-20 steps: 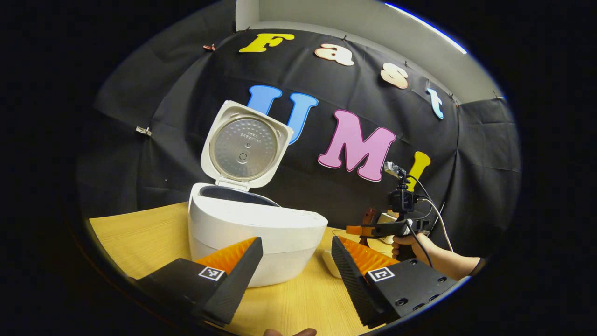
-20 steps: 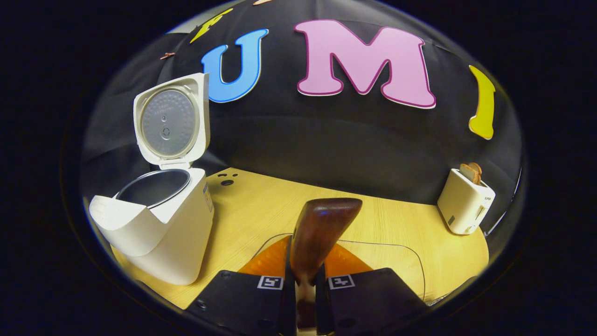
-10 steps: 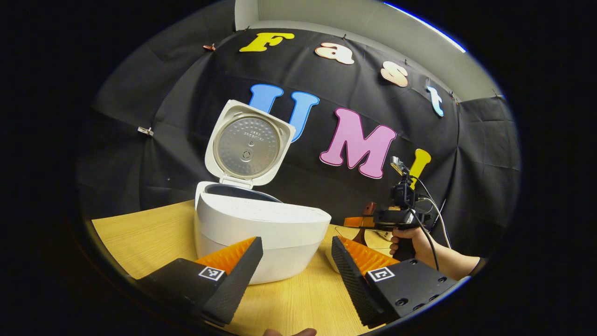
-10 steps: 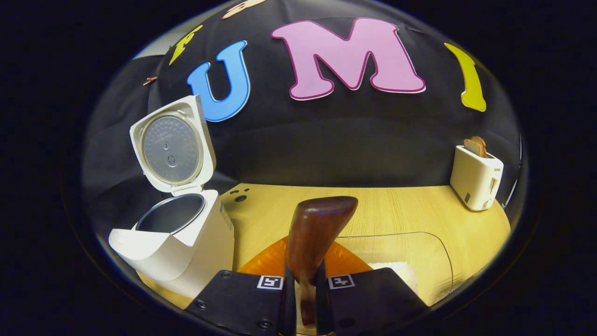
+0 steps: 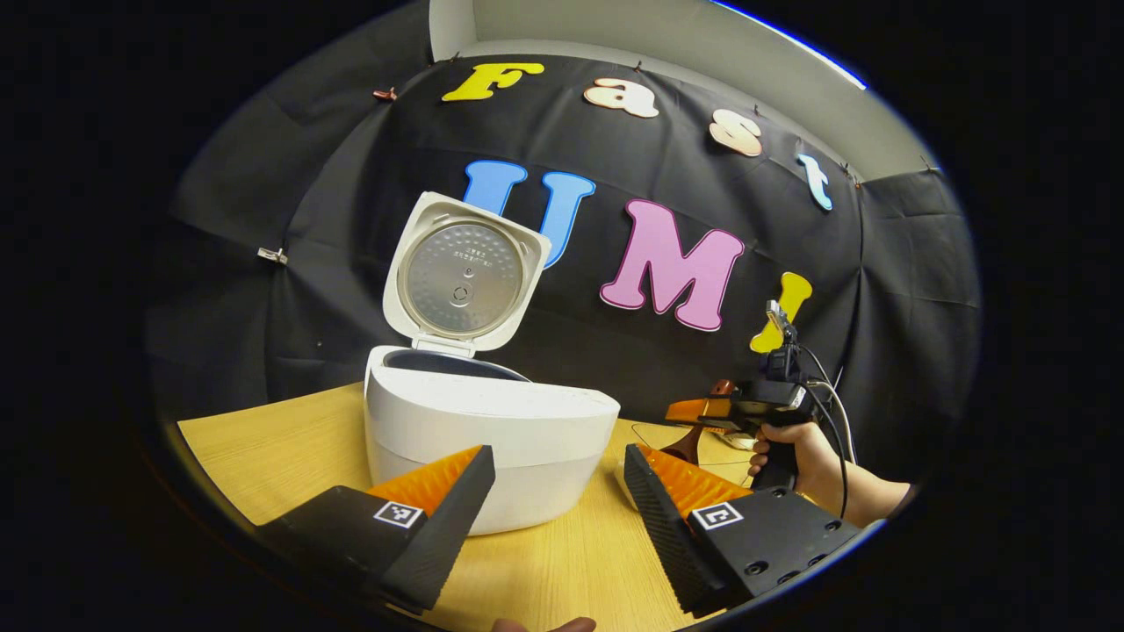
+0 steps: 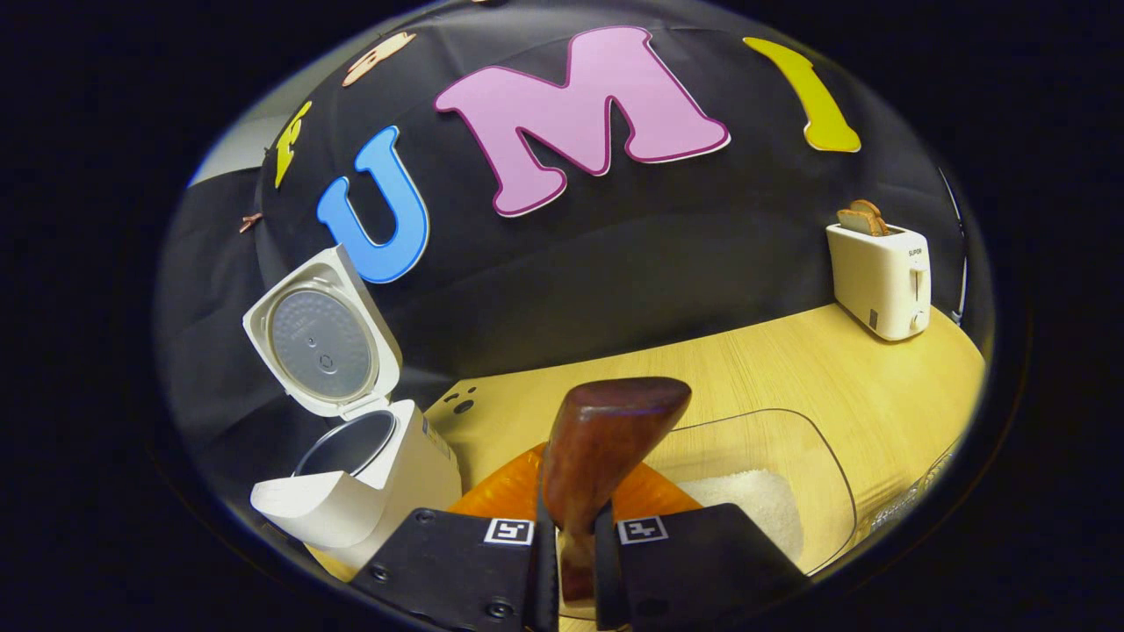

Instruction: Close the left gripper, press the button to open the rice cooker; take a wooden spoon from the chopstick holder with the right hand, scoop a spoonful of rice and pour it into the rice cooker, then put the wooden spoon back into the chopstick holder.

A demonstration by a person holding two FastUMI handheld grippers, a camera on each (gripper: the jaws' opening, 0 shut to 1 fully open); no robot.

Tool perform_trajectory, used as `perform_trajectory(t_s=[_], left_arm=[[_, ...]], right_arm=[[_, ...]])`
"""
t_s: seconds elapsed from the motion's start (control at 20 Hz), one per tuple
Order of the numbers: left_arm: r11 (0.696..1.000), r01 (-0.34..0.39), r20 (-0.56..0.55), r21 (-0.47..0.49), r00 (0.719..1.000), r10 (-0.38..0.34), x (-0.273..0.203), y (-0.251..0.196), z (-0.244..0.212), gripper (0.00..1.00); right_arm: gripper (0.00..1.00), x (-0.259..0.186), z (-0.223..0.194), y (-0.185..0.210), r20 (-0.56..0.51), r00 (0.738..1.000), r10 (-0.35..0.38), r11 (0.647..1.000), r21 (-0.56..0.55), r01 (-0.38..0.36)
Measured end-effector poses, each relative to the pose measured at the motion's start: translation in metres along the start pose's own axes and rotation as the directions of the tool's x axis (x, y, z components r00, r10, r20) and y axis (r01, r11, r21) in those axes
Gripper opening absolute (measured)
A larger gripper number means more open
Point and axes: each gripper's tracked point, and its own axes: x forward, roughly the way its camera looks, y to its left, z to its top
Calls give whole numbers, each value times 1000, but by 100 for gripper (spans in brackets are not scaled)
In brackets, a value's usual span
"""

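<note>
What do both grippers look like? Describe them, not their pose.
Left gripper: blocky body with screw holes, wedge-shaped ridged fingers, a square black-and-white marker on each. Right gripper: same markers, black pistol handle, small camera on top, black cables.

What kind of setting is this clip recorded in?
Likely a staged kitchen booth, not a real home: a wooden table backed by black cloth, with an open rice cooker, a toaster and a clear container of rice.
</note>
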Motion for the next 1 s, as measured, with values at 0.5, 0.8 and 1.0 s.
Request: perform_trajectory(t_s=[0.5,0.8,1.0], left_arm=[[999,-47,26,-13,999,48,-6,7,7,95],[998,-55,35,-12,998,55,-9,7,10,95],[999,-52,33,-5,998,52,-10,5,10,95]], right_arm=[[20,-17,47,-5,97,995,-12,1000,-9,13],[20,-19,52,-5,83,996,12,993,117,-22],[19,-20,67,-2,111,994,17,989,144,-33]])
